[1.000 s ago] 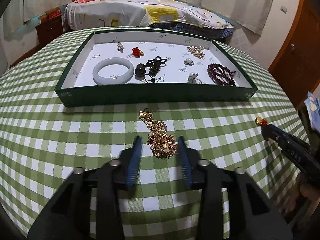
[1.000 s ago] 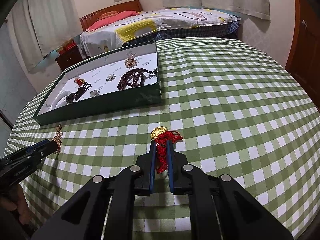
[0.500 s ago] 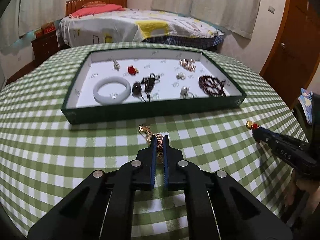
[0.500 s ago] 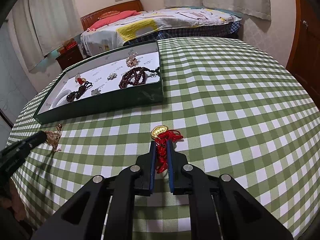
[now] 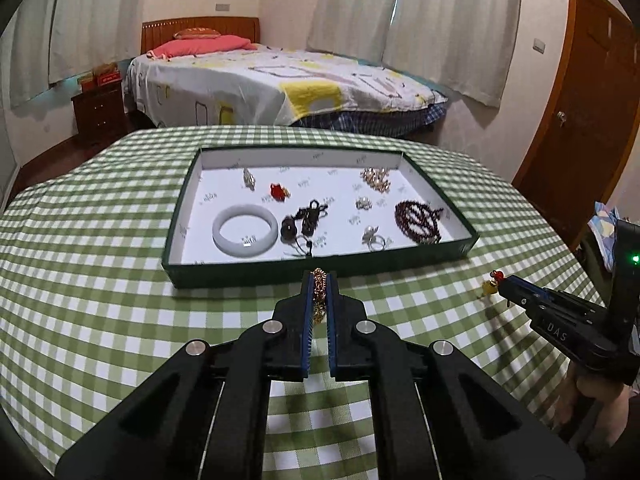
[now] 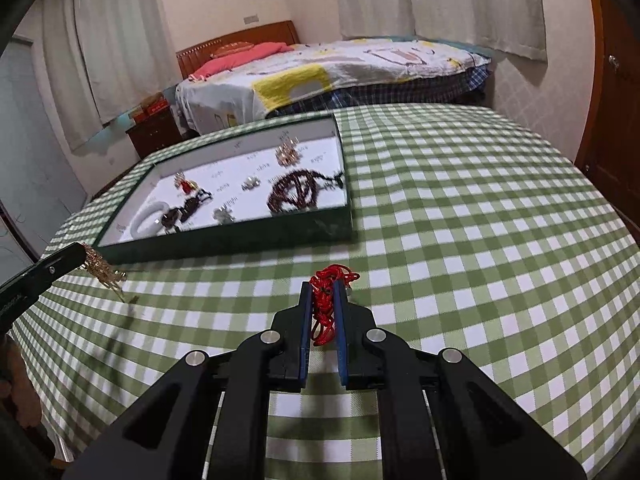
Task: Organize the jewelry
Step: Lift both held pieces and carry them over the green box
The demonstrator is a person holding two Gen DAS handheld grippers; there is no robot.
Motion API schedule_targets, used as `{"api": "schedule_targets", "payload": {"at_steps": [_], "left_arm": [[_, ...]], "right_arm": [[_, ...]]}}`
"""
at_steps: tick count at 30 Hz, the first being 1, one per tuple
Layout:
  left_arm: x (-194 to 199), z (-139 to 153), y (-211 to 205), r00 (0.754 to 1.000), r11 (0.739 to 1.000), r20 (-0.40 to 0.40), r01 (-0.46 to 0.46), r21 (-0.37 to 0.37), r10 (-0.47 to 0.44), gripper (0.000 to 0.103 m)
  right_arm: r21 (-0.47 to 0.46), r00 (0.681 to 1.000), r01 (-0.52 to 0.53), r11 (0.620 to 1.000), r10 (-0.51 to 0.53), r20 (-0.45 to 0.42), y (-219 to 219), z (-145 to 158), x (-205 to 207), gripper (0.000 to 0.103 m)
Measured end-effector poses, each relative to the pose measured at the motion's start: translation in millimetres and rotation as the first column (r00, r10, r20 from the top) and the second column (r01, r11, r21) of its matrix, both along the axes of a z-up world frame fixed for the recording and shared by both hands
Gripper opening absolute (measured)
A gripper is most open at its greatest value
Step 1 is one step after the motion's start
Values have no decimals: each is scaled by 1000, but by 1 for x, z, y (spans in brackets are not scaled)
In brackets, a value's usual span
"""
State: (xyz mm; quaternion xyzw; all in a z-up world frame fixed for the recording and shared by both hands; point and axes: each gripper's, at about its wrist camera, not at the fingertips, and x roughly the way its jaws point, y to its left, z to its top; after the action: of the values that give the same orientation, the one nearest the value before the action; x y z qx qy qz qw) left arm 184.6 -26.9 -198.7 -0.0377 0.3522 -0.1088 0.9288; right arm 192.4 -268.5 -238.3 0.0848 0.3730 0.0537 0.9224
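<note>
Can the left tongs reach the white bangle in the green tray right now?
Probably not to grab it: the left tongs are shut on a gold chain. The white bangle lies uncovered beyond the green tray wall.

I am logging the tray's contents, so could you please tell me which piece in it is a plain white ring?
The white bangle, at the tray's near left, is smooth and solid; the other pieces are beaded, corded or sparkly.

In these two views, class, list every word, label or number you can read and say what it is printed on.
"DAS": white letters on the black body of the right gripper, seen in the left wrist view.
Small grey printed marks repeated across the white lining of the green tray: too small to read.
Pale lettering on the left gripper body at the frame edge: too blurred to read.
</note>
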Motion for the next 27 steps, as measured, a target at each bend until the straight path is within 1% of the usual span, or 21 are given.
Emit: {"api": "schedule_targets", "payload": {"at_steps": [7, 14, 17, 23, 27], "left_arm": [[-6, 19, 3, 999, 1000, 44, 1, -17, 0, 6], [-11, 51, 3, 991, 999, 129, 21, -30, -17, 6], [-10, 66, 1, 985, 999, 173, 33, -30, -27, 6], [3, 90, -1, 969, 998, 243, 50, -27, -42, 6], [25, 98, -3, 963, 998, 268, 52, -29, -43, 6]], "right_arm": [[20, 999, -14, 1000, 13, 51, 4, 22, -5, 11], [39, 991, -40, 998, 34, 132, 12, 58, -5, 11], [28, 984, -54, 998, 49, 170, 18, 73, -1, 11], [16, 964, -98, 995, 91, 249, 36, 101, 15, 11], [21, 950, -133, 991, 121, 289, 47, 116, 38, 11]]}}
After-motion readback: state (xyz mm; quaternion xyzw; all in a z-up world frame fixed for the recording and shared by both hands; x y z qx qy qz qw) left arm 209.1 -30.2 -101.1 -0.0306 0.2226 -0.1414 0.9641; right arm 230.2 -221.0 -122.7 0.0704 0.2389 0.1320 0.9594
